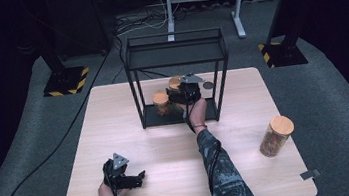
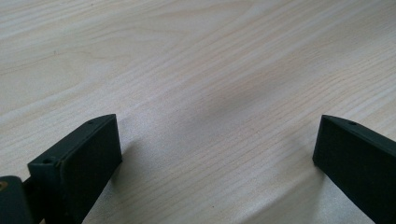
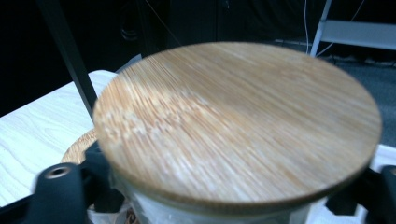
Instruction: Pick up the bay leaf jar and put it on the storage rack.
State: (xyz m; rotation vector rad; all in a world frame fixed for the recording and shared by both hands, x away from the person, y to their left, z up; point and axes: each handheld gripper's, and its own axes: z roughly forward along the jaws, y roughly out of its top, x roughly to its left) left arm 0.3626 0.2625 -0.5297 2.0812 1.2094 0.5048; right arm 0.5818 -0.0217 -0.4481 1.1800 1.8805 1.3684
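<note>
While the person's two forearms reach in from the near edge, the scene reads from left to right as follows.

Left gripper [image 1: 139,176]: lies low over the near left part of the wooden table [image 1: 131,133]; in the left gripper view its two black jaws stand wide apart over bare wood grain, released, with nothing between them.

Shelf frame [image 1: 174,41]: a black metal rack at the far middle of the table, with an upper tray and a low base plate.

First jar [image 1: 162,103]: glass with a bamboo lid, brown contents inside, upright on the base plate at its left side.

Second jar [image 1: 175,84]: another bamboo-lidded glass jar, just behind and to the right of the first, inside the frame; what it holds cannot be told, since the gripper covers most of it.

Right gripper [image 1: 182,97]: reaches into the frame at this second jar. In the right gripper view the round bamboo lid [image 3: 238,121] sits between the jaws, one to each side of the glass; whether the pads press on it cannot be told.

Third jar [image 1: 275,136]: stands alone near the table's right edge, well apart from the frame, bamboo lid on, filled most of the way with brown pieces.
</note>
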